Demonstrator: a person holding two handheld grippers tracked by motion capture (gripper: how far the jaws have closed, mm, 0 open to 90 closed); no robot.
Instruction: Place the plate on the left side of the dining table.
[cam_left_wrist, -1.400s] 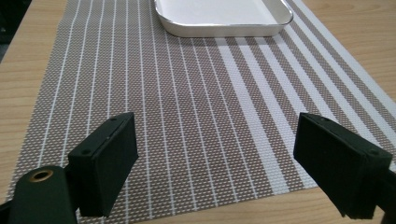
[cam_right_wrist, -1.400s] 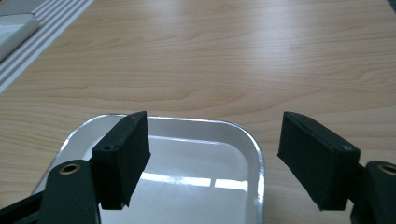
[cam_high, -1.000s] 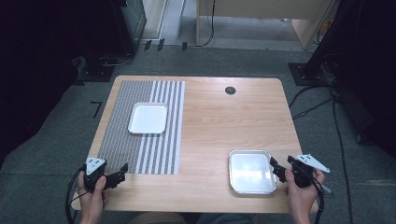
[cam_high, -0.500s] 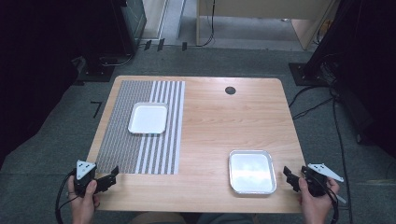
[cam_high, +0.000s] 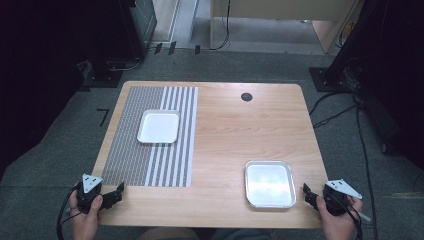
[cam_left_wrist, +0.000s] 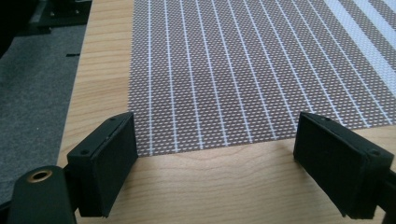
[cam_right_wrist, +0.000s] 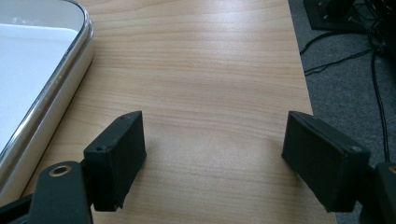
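Observation:
My left gripper (cam_high: 119, 192) rests low at the near left corner of the wooden table (cam_high: 225, 130), held in a hand. Its jaws stand wide open over the near edge of the striped placemat (cam_left_wrist: 233, 70), with nothing between them (cam_left_wrist: 215, 158). My right gripper (cam_high: 306, 194) sits at the near right edge, just right of an empty metal tray (cam_high: 269, 183). Its jaws (cam_right_wrist: 212, 154) are open over bare wood and have just opened a little wider, with nothing between them. The tray's rim (cam_right_wrist: 70, 70) lies to their left.
A white square plate (cam_high: 159, 126) lies on the grey and white striped placemat (cam_high: 130, 145) at the left. A round black cable hole (cam_high: 246, 97) is at the far side. Cables (cam_high: 340, 107) trail across the carpet on the right.
Both hands have drawn back toward the near edge and outward, the left one leftward and the right one away from the tray. Plate and tray have not moved.

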